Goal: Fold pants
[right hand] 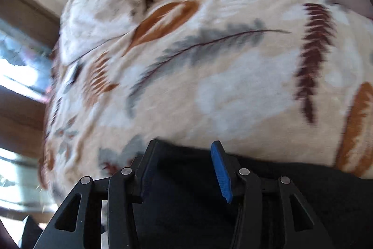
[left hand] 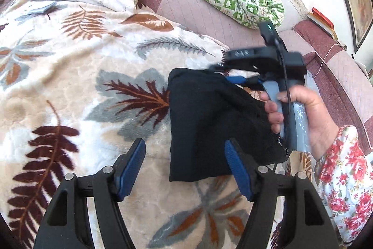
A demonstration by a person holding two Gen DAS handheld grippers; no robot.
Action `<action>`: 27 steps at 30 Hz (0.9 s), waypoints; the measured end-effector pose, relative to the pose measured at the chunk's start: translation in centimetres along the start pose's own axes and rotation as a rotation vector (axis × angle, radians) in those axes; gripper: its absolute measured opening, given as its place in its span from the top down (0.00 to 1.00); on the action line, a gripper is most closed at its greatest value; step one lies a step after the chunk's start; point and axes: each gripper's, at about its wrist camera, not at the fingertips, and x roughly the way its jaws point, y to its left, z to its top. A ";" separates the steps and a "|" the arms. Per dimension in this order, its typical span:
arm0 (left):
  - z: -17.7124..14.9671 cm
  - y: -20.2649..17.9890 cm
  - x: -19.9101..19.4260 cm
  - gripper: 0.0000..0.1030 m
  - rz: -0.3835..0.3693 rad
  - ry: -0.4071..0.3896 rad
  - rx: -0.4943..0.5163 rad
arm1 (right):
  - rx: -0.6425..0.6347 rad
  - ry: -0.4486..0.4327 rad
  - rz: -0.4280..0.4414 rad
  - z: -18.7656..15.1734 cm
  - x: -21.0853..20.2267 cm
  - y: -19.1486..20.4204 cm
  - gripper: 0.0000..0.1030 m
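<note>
- The left gripper [left hand: 185,147] hangs spread wide above the leaf blanket [left hand: 77,76].
- The right gripper [right hand: 184,148], jaws apart, hovers over the folded black pants [left hand: 205,123], gripped by the right hand [left hand: 303,118].

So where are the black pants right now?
In the left wrist view the black pants lie folded on the leaf-print blanket, right of centre, between the open left claw and the right claw.

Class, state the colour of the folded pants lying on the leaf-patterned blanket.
The folded pants are plain black, clearest in the left wrist view.
</note>
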 end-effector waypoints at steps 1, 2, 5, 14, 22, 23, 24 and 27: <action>-0.1 0.2 -0.4 0.32 0.004 -0.007 0.003 | 0.038 -0.044 -0.077 0.1 -0.8 -1.6 0.50; -0.1 0.3 -0.7 0.32 0.010 -0.015 0.005 | 0.084 -0.073 -0.101 0.0 -1.8 -3.0 0.49; -0.4 0.4 -1.9 0.32 0.032 -0.032 0.008 | 0.152 -0.126 0.013 -1.3 -4.7 -4.4 0.49; -0.6 0.7 -4.9 0.32 0.128 -0.056 0.016 | 0.023 -0.171 0.172 -10.9 -7.7 -1.0 0.49; -0.9 -2.2 -7.6 0.28 0.275 -0.106 0.117 | 0.193 -0.244 0.064 -13.3 -8.5 -7.7 0.53; -0.9 -2.6 -7.8 0.28 0.298 -0.109 0.132 | 0.192 -0.271 0.033 -13.8 -9.4 -7.7 0.49; -1.0 -3.1 -7.9 0.27 0.315 -0.112 0.145 | 0.184 -0.294 0.014 -14.4 -10.4 -7.6 0.49; -1.2 -4.6 -8.0 0.27 0.355 -0.115 0.198 | 0.222 -0.349 0.051 -17.2 -12.5 -8.6 0.47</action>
